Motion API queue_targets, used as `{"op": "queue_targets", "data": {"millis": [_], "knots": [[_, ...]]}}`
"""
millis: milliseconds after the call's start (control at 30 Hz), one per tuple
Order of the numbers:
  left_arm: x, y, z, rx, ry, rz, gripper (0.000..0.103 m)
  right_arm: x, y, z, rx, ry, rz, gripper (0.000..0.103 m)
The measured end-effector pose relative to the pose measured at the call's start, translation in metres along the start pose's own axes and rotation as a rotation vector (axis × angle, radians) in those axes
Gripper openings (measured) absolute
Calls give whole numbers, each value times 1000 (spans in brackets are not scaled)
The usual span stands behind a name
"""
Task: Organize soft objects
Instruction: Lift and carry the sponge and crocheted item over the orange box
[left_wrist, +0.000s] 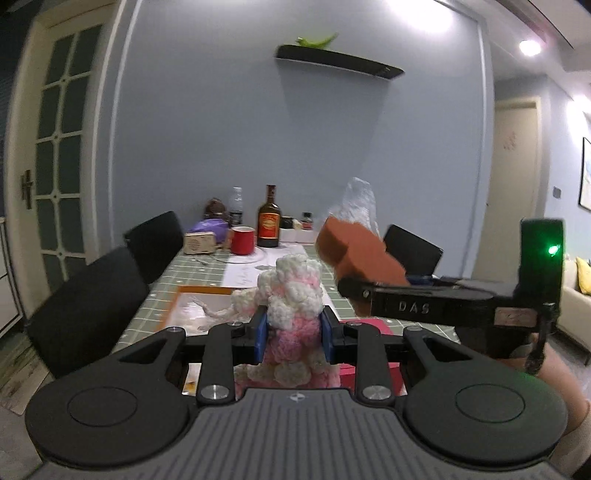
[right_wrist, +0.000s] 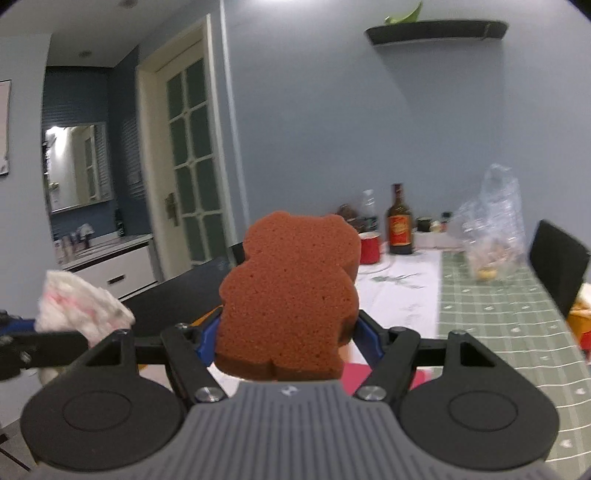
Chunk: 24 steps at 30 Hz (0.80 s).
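A pink and white crocheted toy (left_wrist: 293, 314) stands upright between the blue pads of my left gripper (left_wrist: 294, 334), which is shut on it above the green checked table (left_wrist: 166, 273). My right gripper (right_wrist: 286, 338) is shut on a brown bear-shaped sponge (right_wrist: 291, 291), held up in the air. In the left wrist view the sponge (left_wrist: 354, 251) and the right gripper's black body reach in from the right. The crocheted toy (right_wrist: 81, 306) shows blurred at the left edge of the right wrist view.
On the table's far end stand a brown bottle (left_wrist: 268, 221), a red mug (left_wrist: 242, 240), a purple thing (left_wrist: 210, 226) and a clear plastic bag (right_wrist: 491, 225). An orange-rimmed tray (left_wrist: 192, 306) and a pink box (left_wrist: 373, 354) lie near. Black chairs (left_wrist: 88, 306) line both sides.
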<state>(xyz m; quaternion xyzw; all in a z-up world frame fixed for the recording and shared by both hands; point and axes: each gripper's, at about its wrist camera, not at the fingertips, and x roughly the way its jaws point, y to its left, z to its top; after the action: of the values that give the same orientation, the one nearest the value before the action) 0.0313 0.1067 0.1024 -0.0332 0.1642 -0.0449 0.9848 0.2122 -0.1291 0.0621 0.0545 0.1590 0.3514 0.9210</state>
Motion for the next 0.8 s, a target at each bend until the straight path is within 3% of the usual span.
{"op": "queue_targets", "data": {"millis": [267, 600, 800], "knots": [[-2, 43, 2, -63, 0, 92, 32, 53, 24, 3, -33, 103, 4, 71], [11, 77, -9, -81, 43, 99, 32, 165, 19, 11, -201, 510, -37, 71], [24, 89, -14, -75, 110, 97, 32, 216, 15, 0, -252, 606, -103, 71]]}}
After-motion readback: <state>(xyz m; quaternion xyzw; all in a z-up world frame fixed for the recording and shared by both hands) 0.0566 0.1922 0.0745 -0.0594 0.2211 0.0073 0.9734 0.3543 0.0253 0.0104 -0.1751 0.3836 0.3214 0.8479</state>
